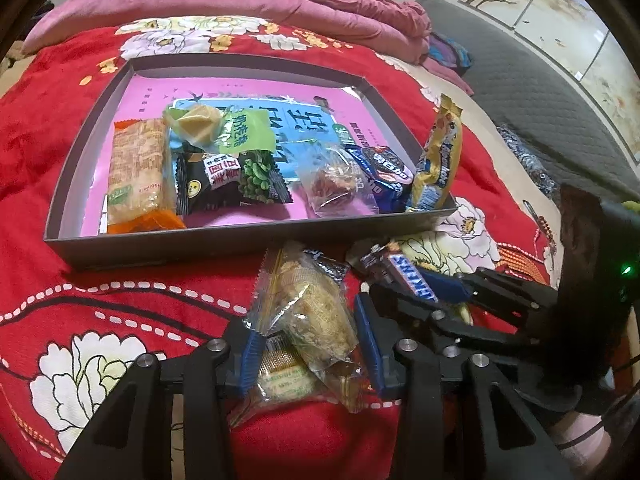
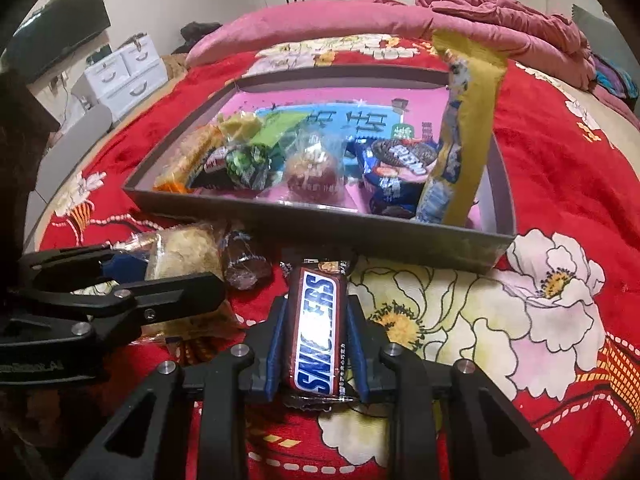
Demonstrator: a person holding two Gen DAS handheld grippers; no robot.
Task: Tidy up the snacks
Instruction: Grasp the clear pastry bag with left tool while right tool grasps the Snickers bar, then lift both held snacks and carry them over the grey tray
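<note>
My left gripper [image 1: 306, 328] is shut on a clear-wrapped pastry packet [image 1: 316, 312] that lies on the red bedspread in front of the box; a second small cracker packet [image 1: 284, 376] lies under it. My right gripper [image 2: 318, 308] is shut on a brown Snickers bar [image 2: 318, 332], its blue pads [image 2: 276, 344] pressing both long sides. In the left wrist view the Snickers bar [image 1: 416, 276] and the right gripper [image 1: 404, 296] sit just right of the pastry. The shallow grey box [image 1: 180, 248] with a pink floor holds several snacks.
A yellow bar [image 2: 468, 128] leans upright on the box's near right wall [image 2: 400, 240]. A small dark-wrapped snack [image 2: 244, 264] lies loose between the grippers. A pink quilt [image 1: 340, 4] is heaped behind the box. White drawers [image 2: 124, 72] stand beside the bed.
</note>
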